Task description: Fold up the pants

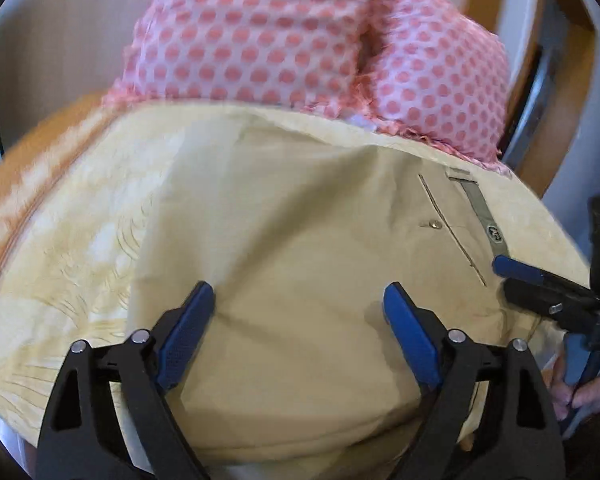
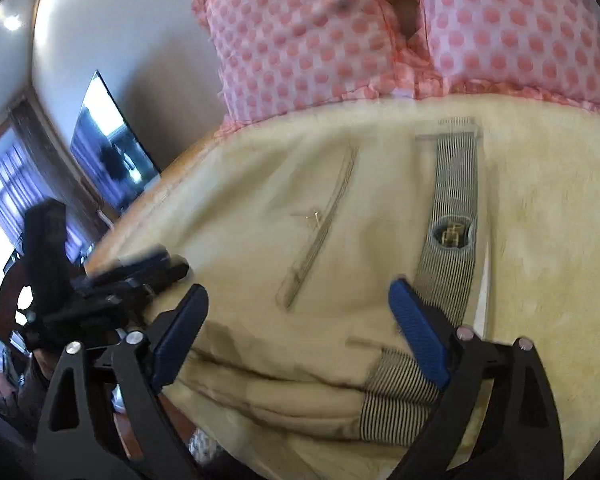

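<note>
Pale yellow cloth (image 1: 72, 264) with a faint leaf pattern covers the surface, and its orange border shows at the far left edge in the left wrist view; whether a tabletop or a bed lies beneath cannot be told. Behind it a pink cushion (image 1: 300, 36) with coral dots stands against a light wall, and in the right wrist view a dark screen (image 2: 112, 148) hangs on the wall at left beside a bright window. On the yellow cloth lie the beige pants (image 1: 300, 264), spread flat with the seat up: a welt pocket with a small button (image 1: 435, 224) and a striped waistband lining (image 2: 456, 200) with a round badge show toward the right. At the near edge the fabric is bunched in layered folds, with the striped lining turned out at the corner. Left claw (image 1: 299, 308) hovers over the middle of the pants with its blue pads spread wide, nothing between them. Right claw (image 2: 298, 312) is likewise released, its pads apart above the waistband end, one pad just over the striped lining. From the left wrist view the right claw enters at the right edge near the pocket, with a hand (image 1: 580, 392) visible on its handle.
</note>
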`<control>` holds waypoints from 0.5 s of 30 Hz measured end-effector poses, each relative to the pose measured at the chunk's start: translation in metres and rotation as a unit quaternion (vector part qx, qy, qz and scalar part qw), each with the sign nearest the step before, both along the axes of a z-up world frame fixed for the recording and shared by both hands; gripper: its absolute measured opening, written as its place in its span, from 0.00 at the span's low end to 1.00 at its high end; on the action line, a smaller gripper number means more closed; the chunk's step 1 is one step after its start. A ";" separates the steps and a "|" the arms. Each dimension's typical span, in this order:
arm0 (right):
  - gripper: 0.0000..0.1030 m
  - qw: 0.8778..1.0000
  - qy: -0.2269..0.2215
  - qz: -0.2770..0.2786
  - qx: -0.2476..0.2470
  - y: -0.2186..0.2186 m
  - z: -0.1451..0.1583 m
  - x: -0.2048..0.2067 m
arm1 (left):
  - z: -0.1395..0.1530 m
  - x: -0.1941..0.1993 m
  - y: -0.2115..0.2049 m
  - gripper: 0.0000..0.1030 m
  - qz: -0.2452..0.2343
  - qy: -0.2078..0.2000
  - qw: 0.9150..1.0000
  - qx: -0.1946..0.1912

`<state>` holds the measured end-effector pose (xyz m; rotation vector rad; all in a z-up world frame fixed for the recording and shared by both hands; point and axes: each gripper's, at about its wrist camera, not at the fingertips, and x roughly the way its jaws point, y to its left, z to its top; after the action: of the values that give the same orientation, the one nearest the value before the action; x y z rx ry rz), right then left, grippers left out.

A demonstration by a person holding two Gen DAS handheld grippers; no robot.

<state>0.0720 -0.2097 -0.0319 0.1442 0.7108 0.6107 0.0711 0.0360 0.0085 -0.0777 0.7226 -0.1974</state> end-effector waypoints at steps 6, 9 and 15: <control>0.88 1.000 0.012 0.007 -0.013 -0.009 0.026 0.002 | 0.026 0.000 0.026 0.83 -0.028 0.014 0.998 -0.059; 0.88 0.998 0.012 -0.056 0.012 -0.048 0.040 0.038 | 0.046 0.022 0.065 0.83 0.012 0.003 0.994 -0.105; 0.62 0.990 0.113 -0.079 0.017 -0.070 0.019 0.124 | 0.024 0.107 0.105 0.76 0.032 0.103 0.985 -0.138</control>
<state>0.1958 -0.2795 -0.0130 0.3016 0.8998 0.4586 0.1784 0.1413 0.0323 -0.3904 0.8939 -0.2305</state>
